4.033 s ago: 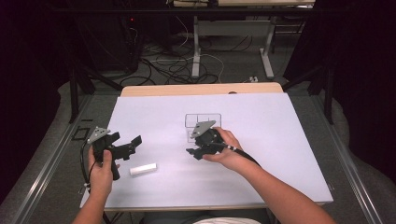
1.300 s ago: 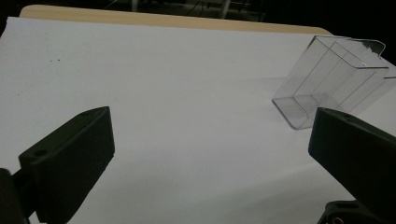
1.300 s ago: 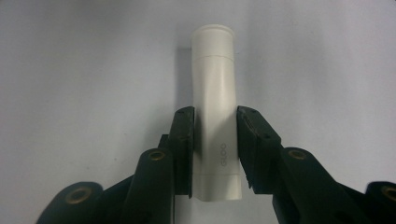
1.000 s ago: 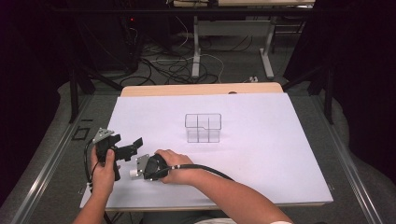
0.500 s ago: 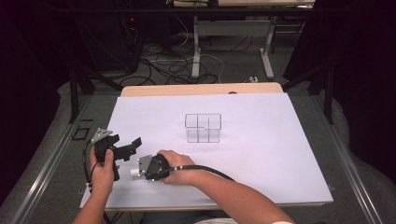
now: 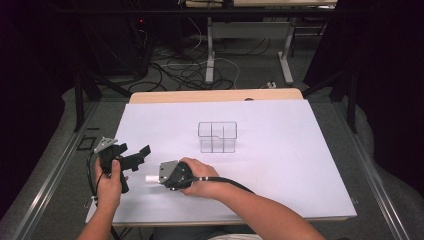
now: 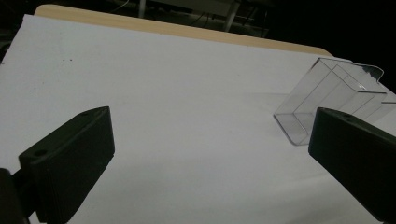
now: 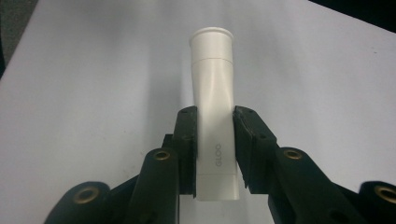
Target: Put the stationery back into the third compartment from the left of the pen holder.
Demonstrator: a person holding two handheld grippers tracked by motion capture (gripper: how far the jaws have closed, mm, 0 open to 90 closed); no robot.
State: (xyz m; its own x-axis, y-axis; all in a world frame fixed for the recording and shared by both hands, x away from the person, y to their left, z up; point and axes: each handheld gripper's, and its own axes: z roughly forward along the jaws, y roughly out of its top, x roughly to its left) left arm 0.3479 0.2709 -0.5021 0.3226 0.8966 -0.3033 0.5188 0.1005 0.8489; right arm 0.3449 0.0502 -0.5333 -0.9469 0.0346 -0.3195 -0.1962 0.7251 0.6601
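Right tool (image 8: 215,140) clamps one tube (image 8: 213,88) (white)

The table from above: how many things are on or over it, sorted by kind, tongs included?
Hand-held tongs: 2, the left tongs open over the sheet and the right tongs shut on the tube.
White tube: 1
Clear divided box: 1
White sheet covering the table: 1
Total: 5
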